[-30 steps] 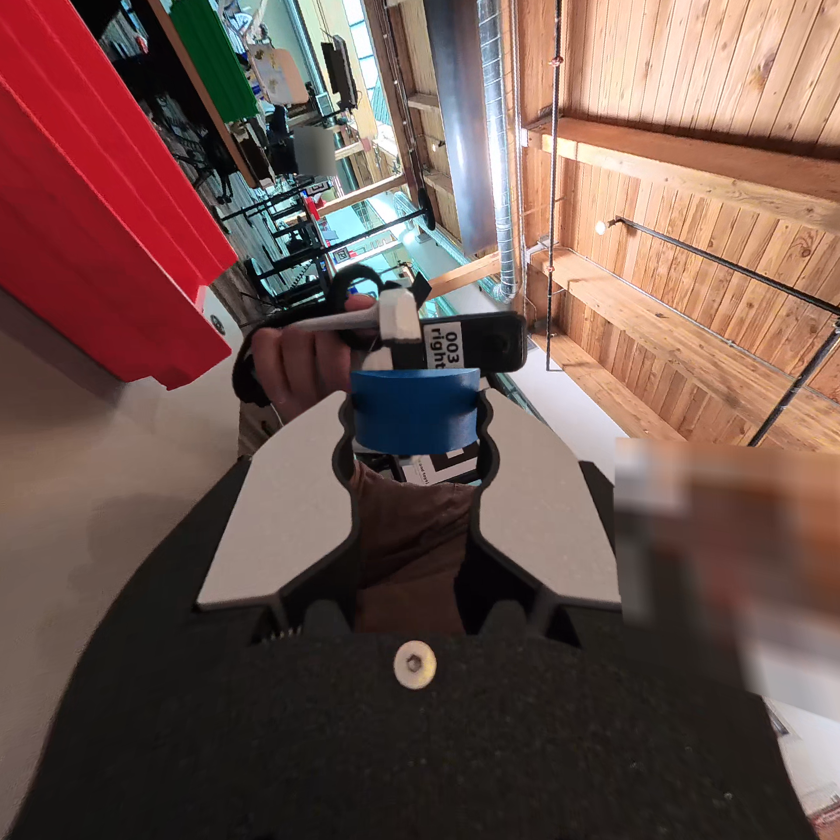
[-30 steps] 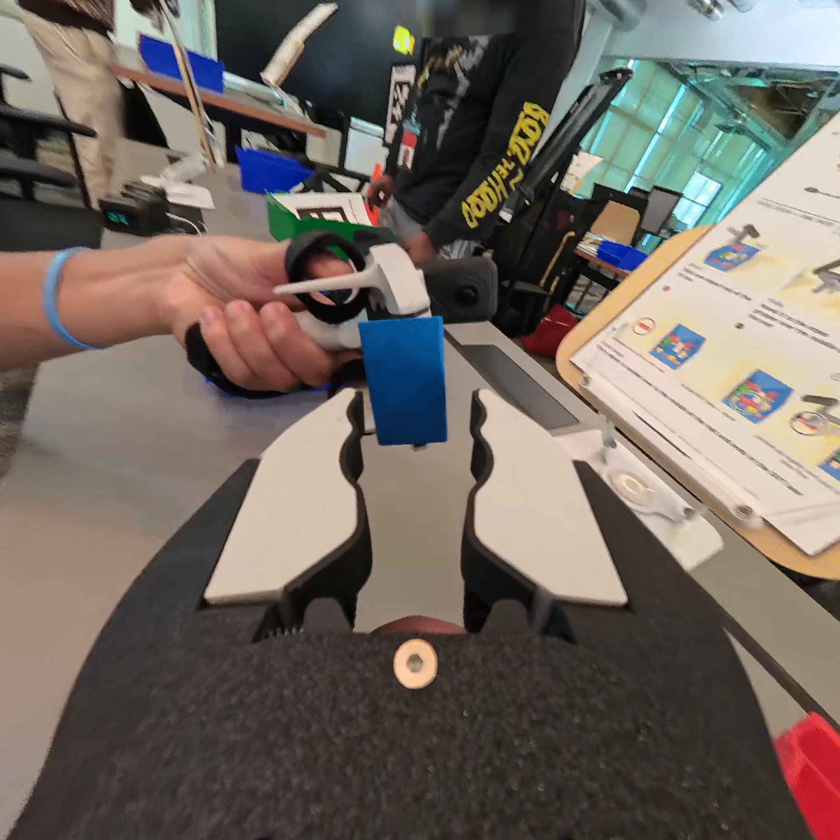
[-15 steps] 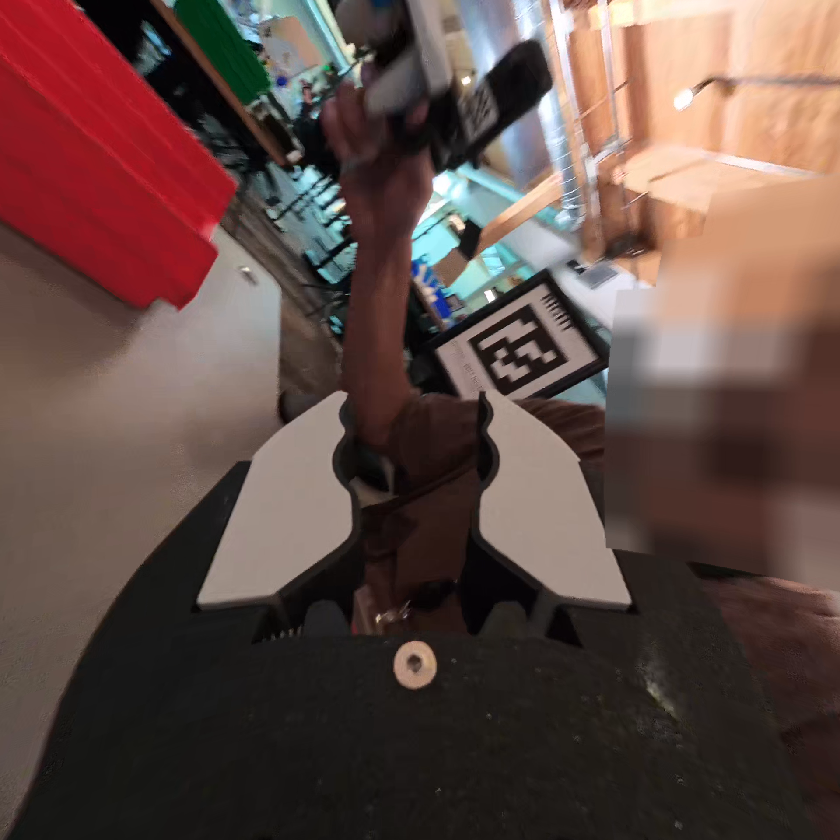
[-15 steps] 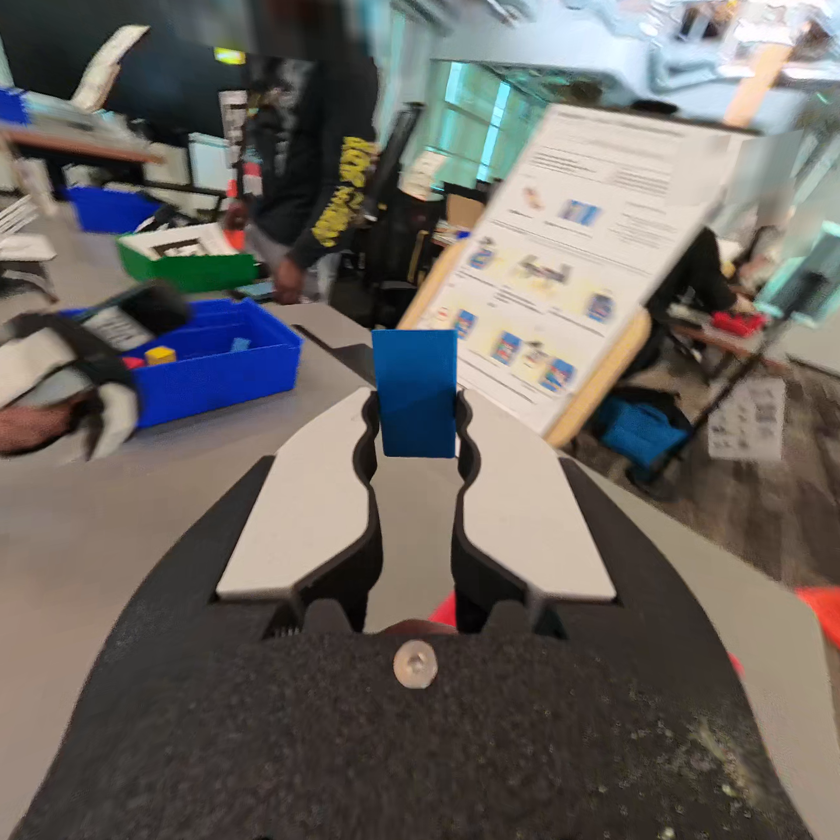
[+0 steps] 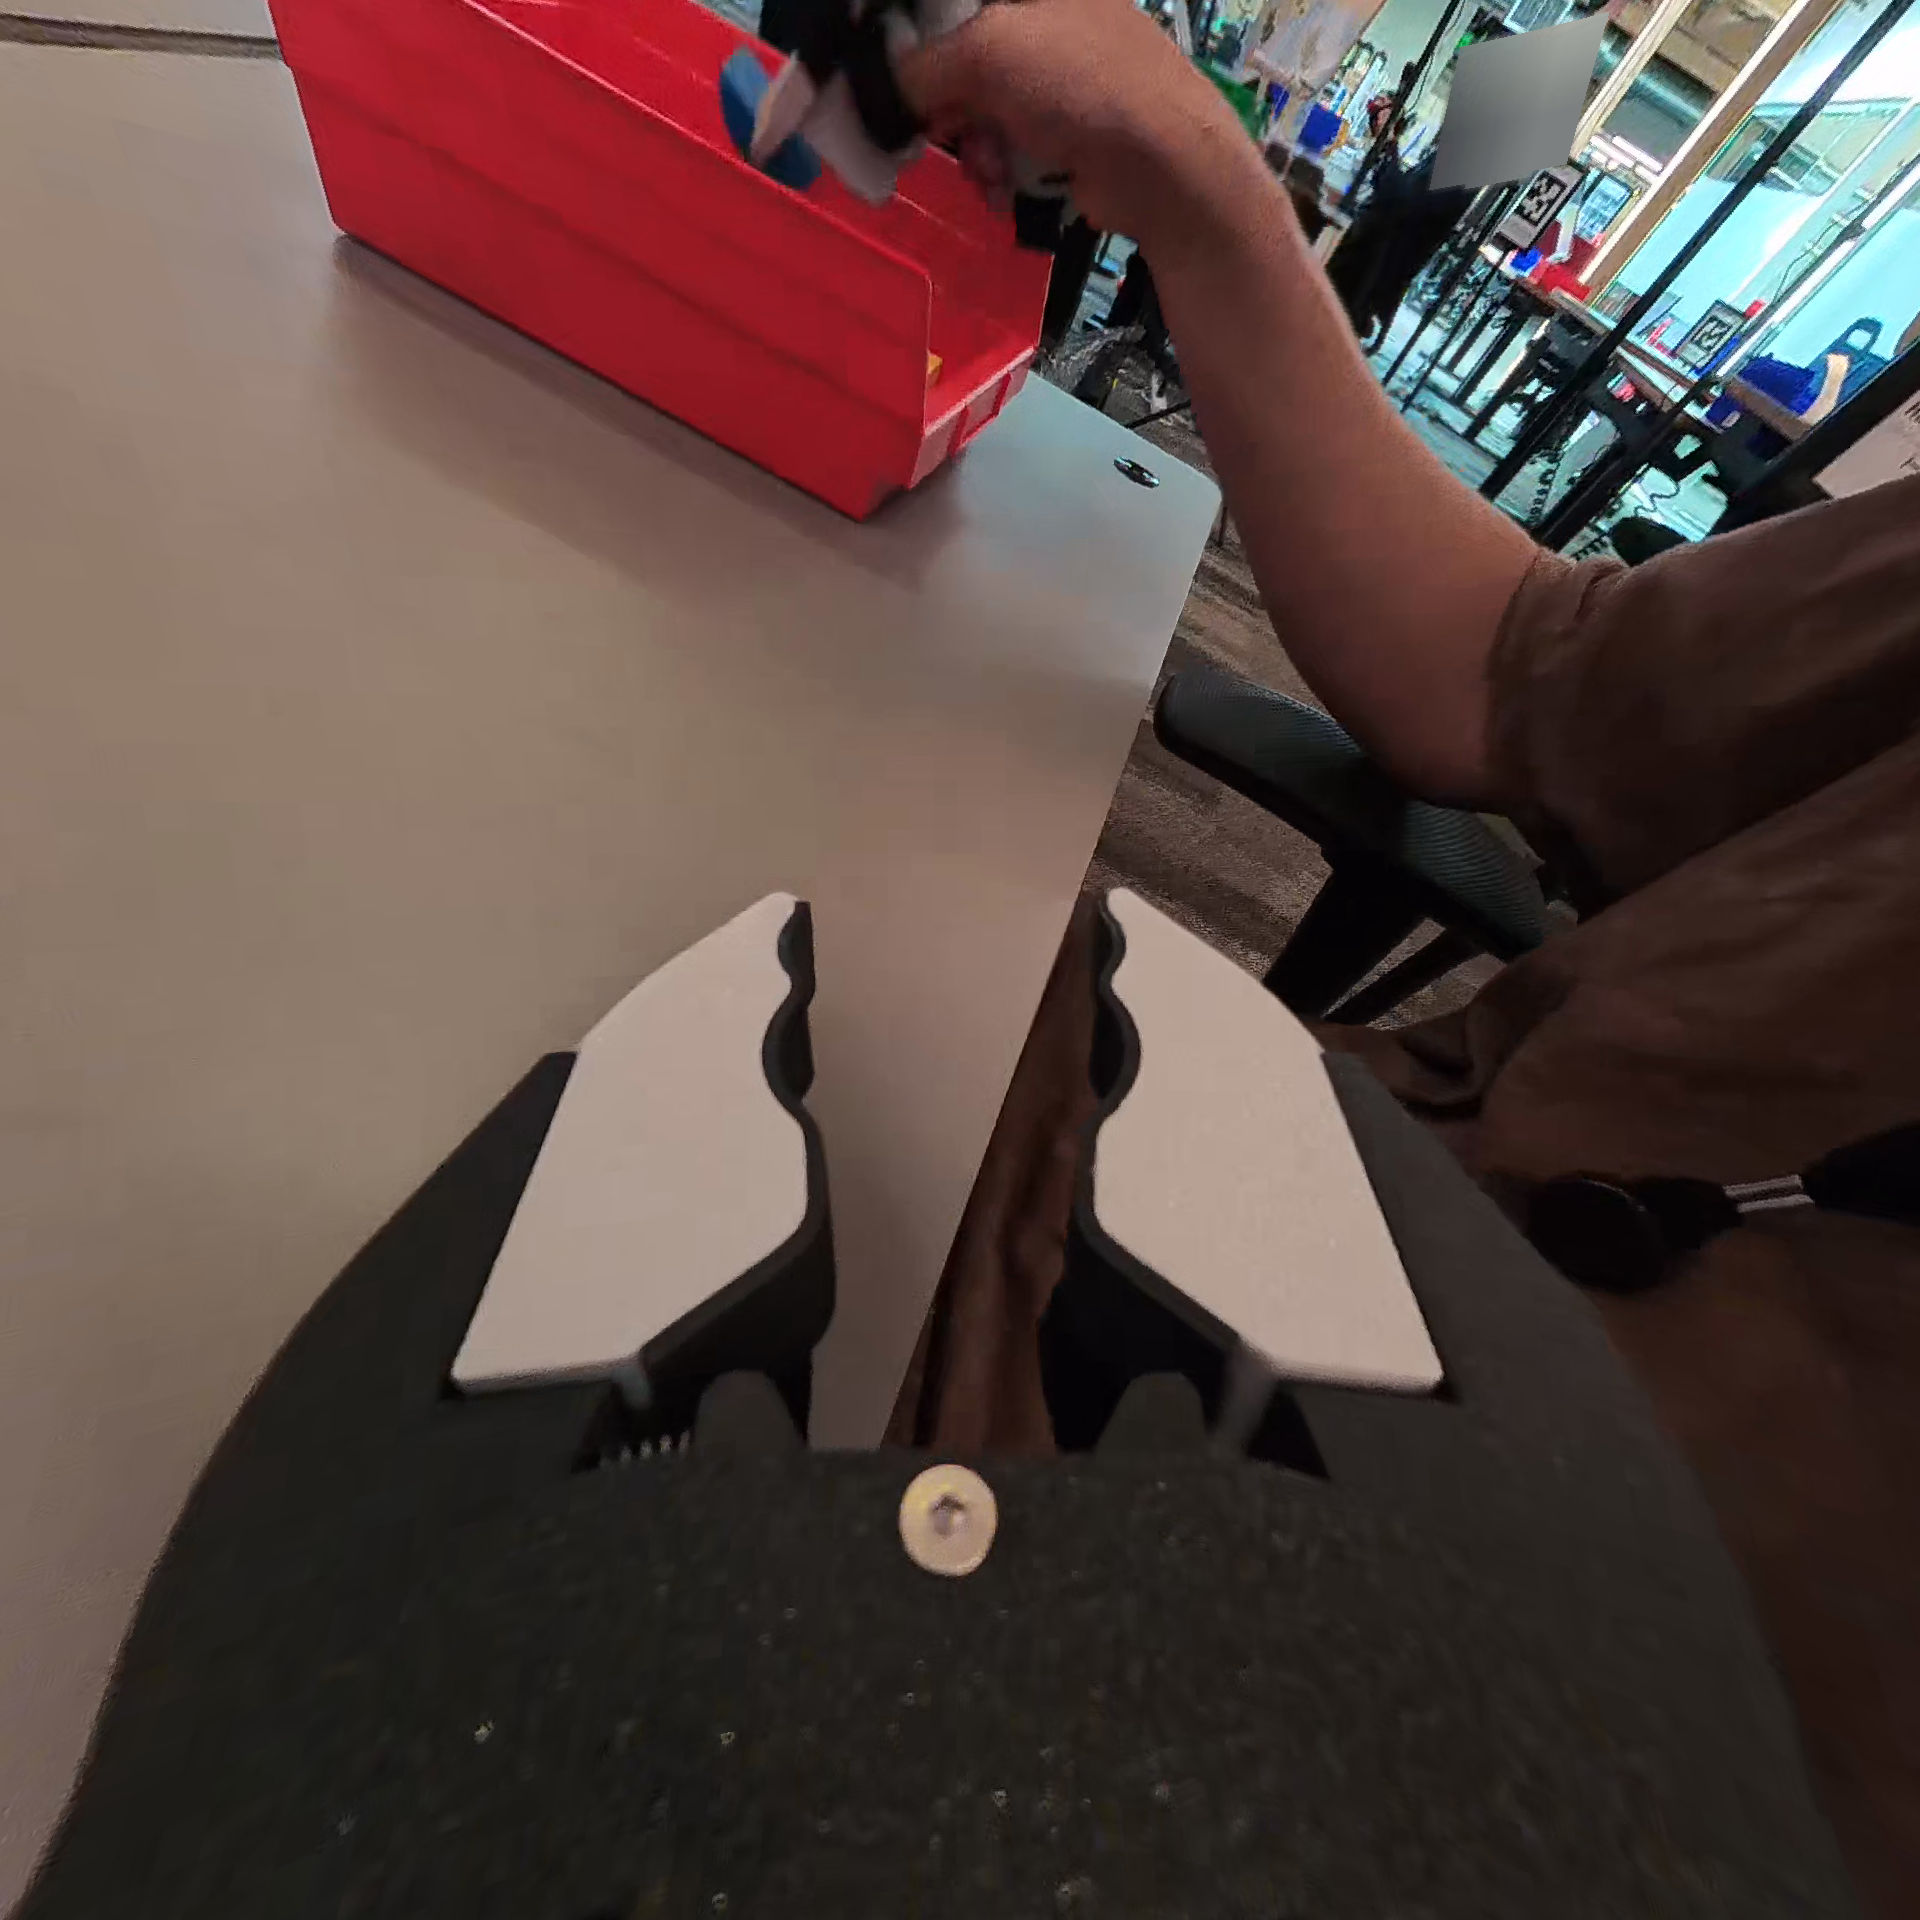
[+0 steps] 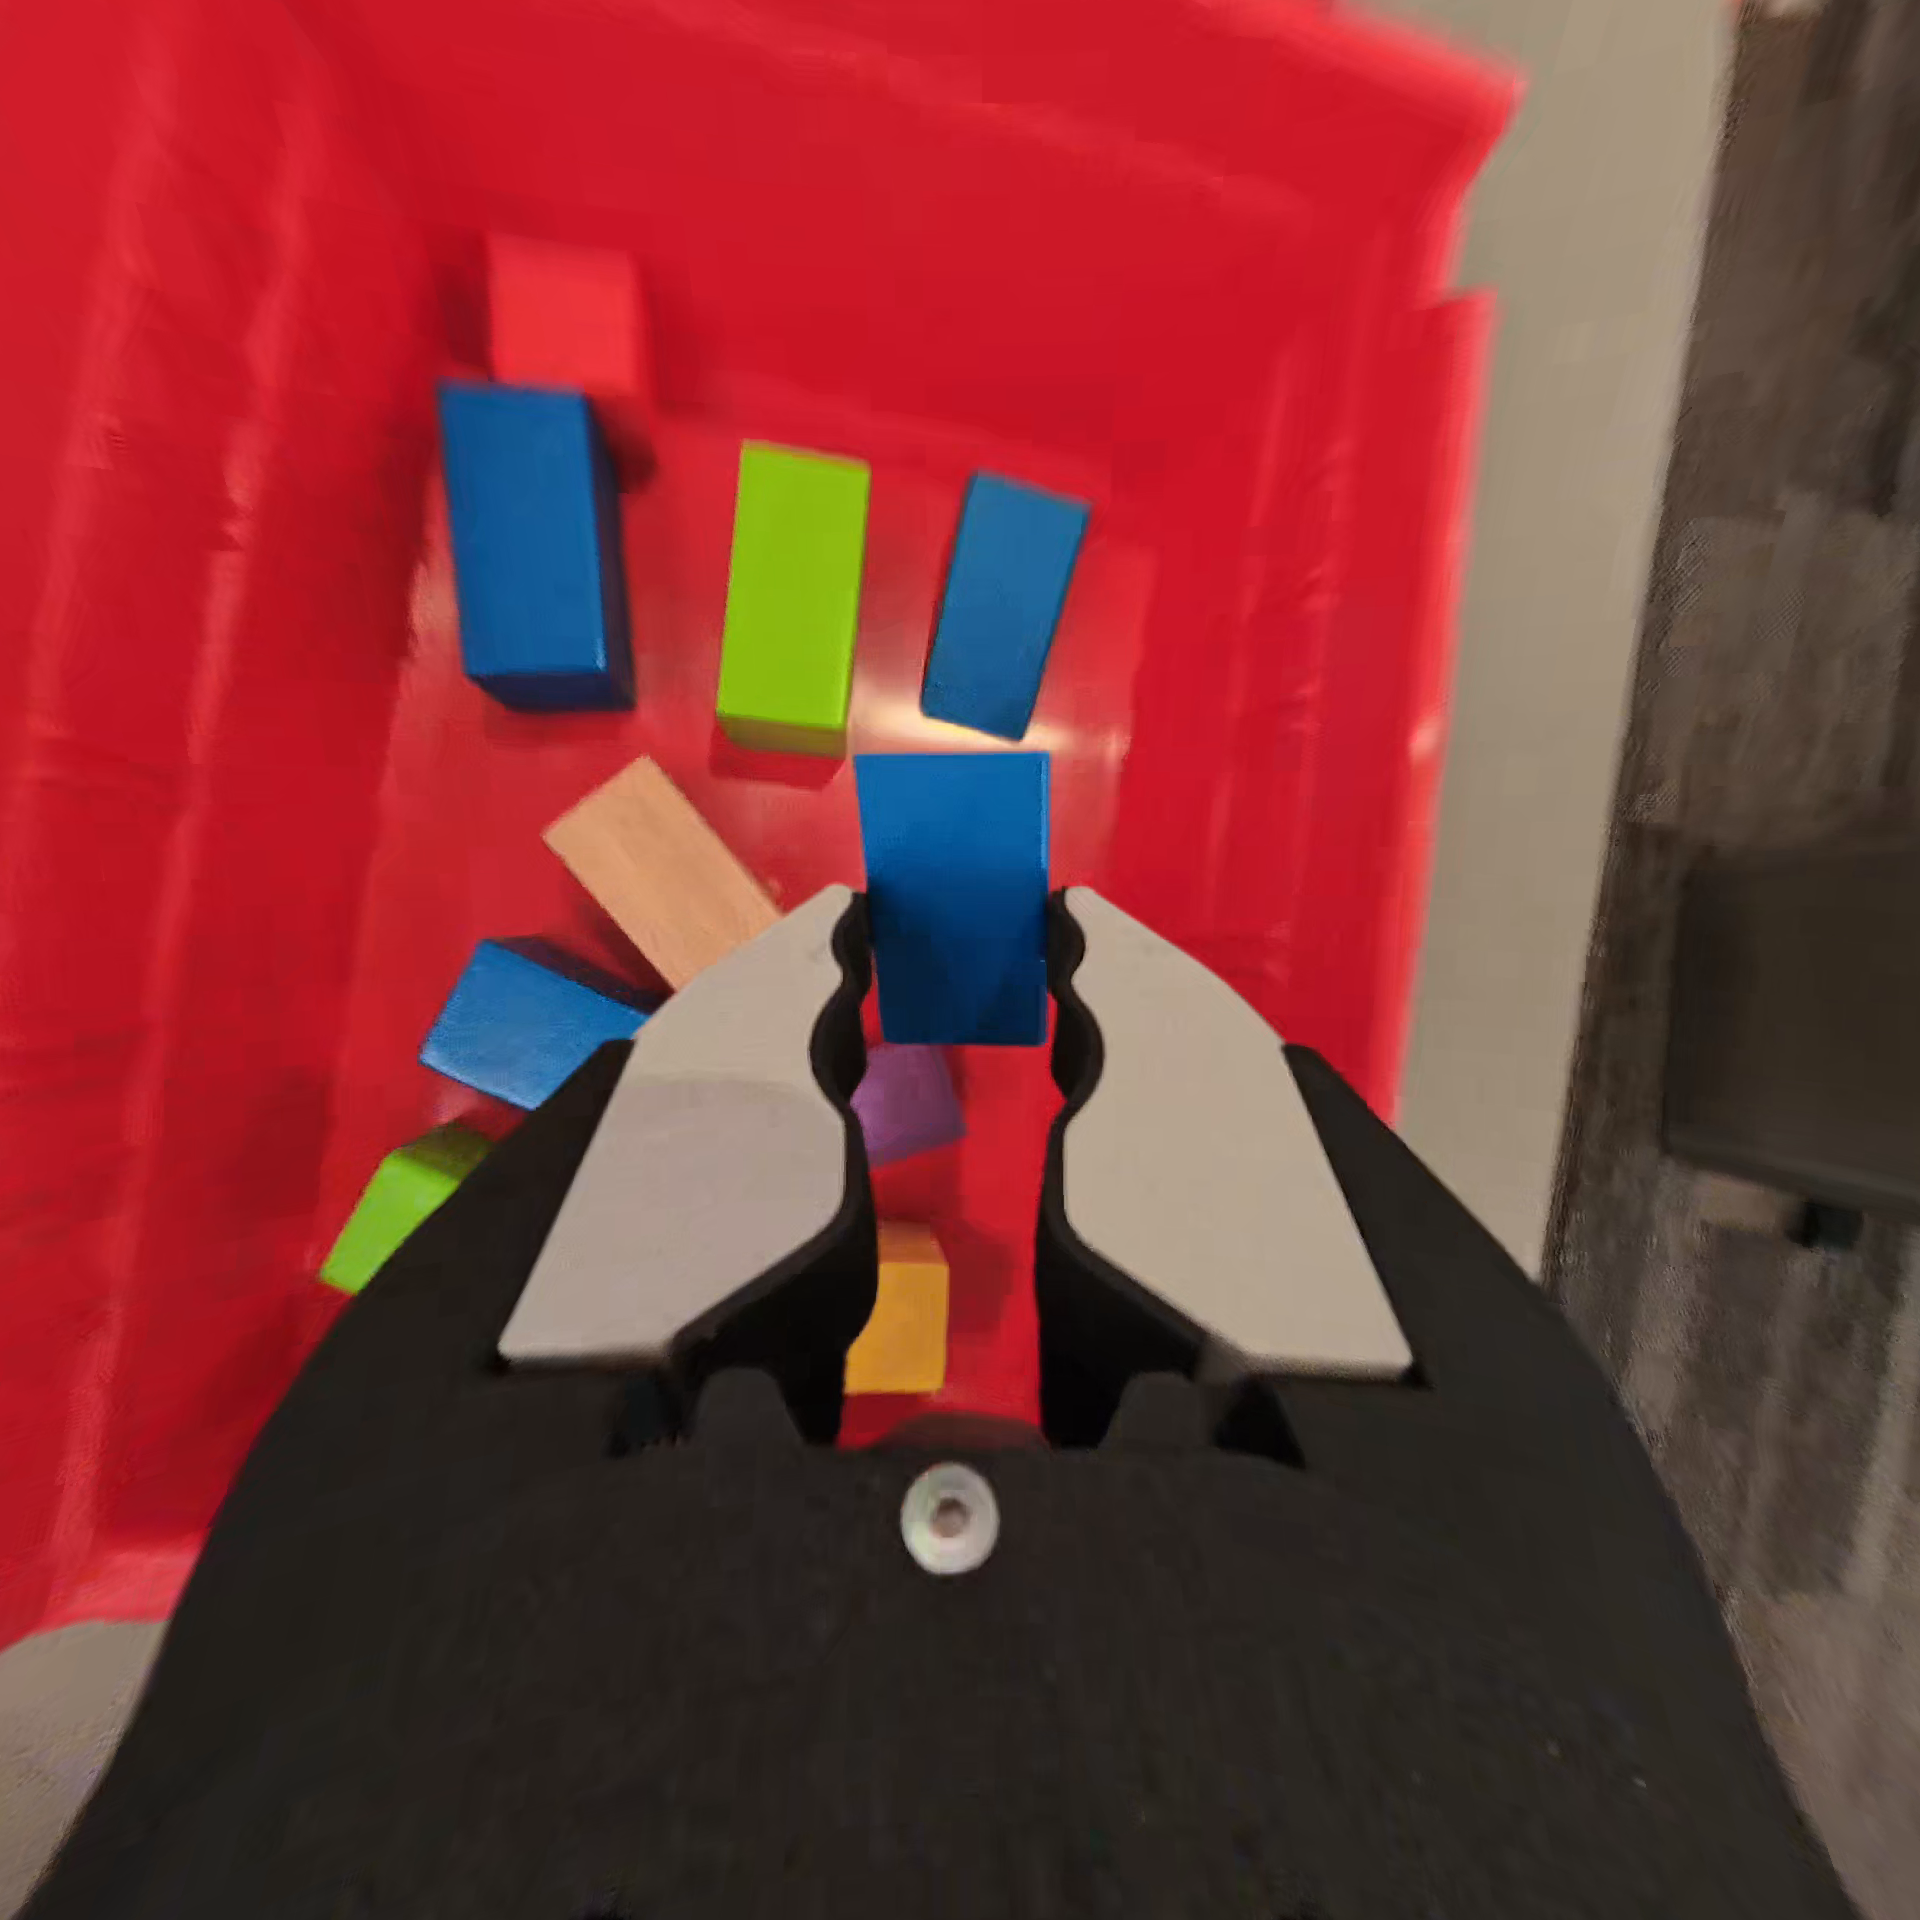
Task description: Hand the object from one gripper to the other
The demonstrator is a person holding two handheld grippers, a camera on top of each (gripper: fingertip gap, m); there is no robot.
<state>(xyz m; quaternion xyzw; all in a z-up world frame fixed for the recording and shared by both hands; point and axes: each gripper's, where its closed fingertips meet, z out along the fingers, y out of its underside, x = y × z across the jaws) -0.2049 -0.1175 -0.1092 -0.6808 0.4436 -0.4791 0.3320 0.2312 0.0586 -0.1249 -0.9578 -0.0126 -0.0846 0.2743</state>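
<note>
The right gripper pinches the blue block in its jaws, above the red bin. The left gripper is empty, jaws apart, over the table edge.

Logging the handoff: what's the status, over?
Left gripper open, empty, over table edge. Right gripper shut on blue block, above red bin. Loose blocks lie below.

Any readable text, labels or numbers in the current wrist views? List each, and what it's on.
Right wrist view: none. The red plastic bin and the gripped blue rectangular block show no markings.
Left wrist view: the black-and-white square marker signs far behind are too small to read.
</note>
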